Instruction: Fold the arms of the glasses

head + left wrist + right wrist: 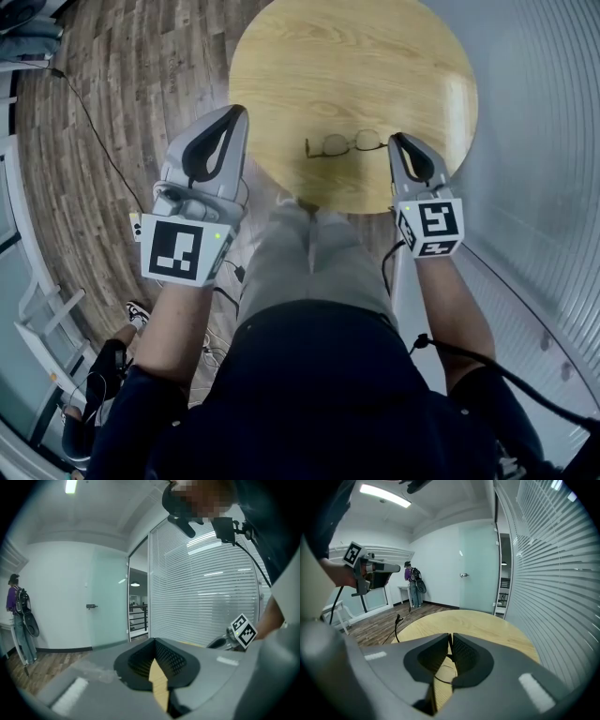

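The glasses (343, 143) sit near the front edge of the round worktop (356, 56). The right gripper (397, 140) has its jaws closed on their right end. The left gripper (238, 112) hangs beside the worktop's left rim, jaws together and empty

Glasses (345, 143) lie on the table (375, 56) — right gripper (397, 139) at their right end
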Motion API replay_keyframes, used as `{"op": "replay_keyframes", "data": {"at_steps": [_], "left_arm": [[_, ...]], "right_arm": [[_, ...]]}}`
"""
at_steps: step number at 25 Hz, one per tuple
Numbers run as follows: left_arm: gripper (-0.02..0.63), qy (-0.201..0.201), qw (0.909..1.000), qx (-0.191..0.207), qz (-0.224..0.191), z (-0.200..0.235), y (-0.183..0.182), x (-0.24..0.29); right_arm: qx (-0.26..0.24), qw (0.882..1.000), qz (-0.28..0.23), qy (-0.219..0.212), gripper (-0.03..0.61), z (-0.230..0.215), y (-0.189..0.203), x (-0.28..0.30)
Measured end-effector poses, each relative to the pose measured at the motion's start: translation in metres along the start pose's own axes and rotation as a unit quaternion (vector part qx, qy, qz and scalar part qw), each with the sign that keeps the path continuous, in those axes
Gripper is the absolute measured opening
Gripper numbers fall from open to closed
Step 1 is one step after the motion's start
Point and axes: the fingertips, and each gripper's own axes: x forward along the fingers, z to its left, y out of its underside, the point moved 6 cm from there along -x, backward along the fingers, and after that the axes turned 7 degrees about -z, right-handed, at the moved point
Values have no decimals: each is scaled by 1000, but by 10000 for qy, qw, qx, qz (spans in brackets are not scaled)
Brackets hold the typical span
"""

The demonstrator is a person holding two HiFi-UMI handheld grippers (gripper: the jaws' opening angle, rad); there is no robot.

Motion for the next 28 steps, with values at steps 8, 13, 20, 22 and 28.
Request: {"op": "replay_keyframes", "data": {"at_steps": [8, 13, 20, 22, 28], "left_arm": [[3, -148, 9998, -85, -106, 12, 0, -3], [3, -223, 9997, -86, -83, 6, 4, -10], [3, -397, 9992, -69, -56, 1, 5, -21], [3, -418, 9991, -64, -34, 5, 4, -23], [3, -477, 9988, -88, 41, 8, 11, -24]], "right_arm": [[-125, 9996, 116, -221, 35, 10, -4, 13], [-180, 9991, 163, -335, 35, 17, 3, 12], [-277, 9981, 161, -519, 34, 22, 8, 10], [-292, 9978, 185, -558, 34, 25, 6, 14], [-257, 9971, 174, -690, 33, 27, 7, 22]]}}
